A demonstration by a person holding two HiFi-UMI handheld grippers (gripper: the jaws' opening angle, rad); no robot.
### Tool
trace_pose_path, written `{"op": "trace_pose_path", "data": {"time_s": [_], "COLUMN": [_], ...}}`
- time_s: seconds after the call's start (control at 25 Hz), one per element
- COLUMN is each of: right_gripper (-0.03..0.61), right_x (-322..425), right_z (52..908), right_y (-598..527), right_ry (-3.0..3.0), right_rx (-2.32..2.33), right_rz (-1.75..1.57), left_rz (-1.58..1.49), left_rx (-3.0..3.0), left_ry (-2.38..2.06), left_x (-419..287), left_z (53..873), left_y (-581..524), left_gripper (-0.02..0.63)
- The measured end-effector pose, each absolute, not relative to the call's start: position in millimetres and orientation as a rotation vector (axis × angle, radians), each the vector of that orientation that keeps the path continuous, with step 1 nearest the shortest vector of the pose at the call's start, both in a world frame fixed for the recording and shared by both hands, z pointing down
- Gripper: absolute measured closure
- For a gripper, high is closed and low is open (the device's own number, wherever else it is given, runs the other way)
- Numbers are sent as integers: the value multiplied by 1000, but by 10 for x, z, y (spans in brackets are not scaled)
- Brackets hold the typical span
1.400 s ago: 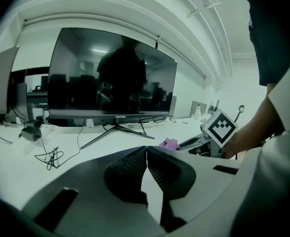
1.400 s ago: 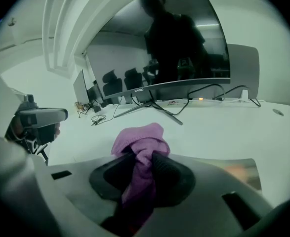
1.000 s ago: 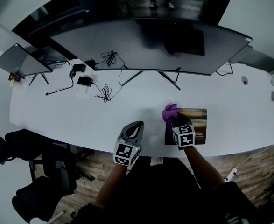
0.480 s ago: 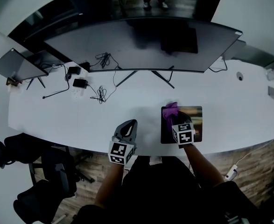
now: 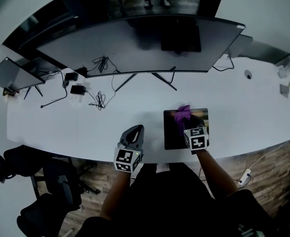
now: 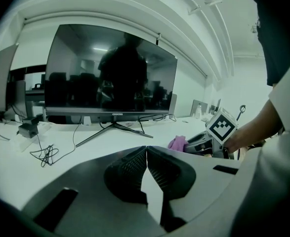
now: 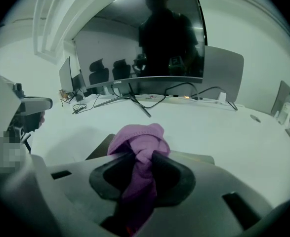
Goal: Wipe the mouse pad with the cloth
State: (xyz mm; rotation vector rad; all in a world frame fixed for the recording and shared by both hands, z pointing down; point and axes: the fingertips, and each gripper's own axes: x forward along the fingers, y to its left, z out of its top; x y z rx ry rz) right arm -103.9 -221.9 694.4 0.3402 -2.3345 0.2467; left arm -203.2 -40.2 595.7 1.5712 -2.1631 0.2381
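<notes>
Over mouse pad (image 5: pixel 173 137), cloth (image 5: pixel 183 113) in right gripper (image 7: pixel 145 156)

This is an office: a long white table (image 5: pixel 110 127) carries a wide curved monitor (image 5: pixel 135 46), a smaller screen (image 5: pixel 9 75), tangled cables (image 5: pixel 98 100) and a mouse pad (image 5: pixel 173 135), with black swivel chairs (image 5: pixel 16 162) on the wood-plank floor (image 5: pixel 278 167) beside it.

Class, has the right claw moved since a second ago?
Yes: the right claw, holding the cloth, slid right, away from the mouse pad's left edge.
</notes>
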Motion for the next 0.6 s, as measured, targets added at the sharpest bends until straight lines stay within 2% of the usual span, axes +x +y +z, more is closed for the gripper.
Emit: {"op": "trace_pose_path", "data": {"time_s": [0.6], "right_gripper": [465], "right_x": [-564], "right_z": [6948], "right_y": [-2689], "right_ry": [-2285], "right_rx": [478], "right_rz": [203], "left_rz": [311], "left_rx": [1643], "left_ry": [-2106], "left_x": [-1831], "left_z": [6003], "left_y": [-584], "left_gripper": [592]}}
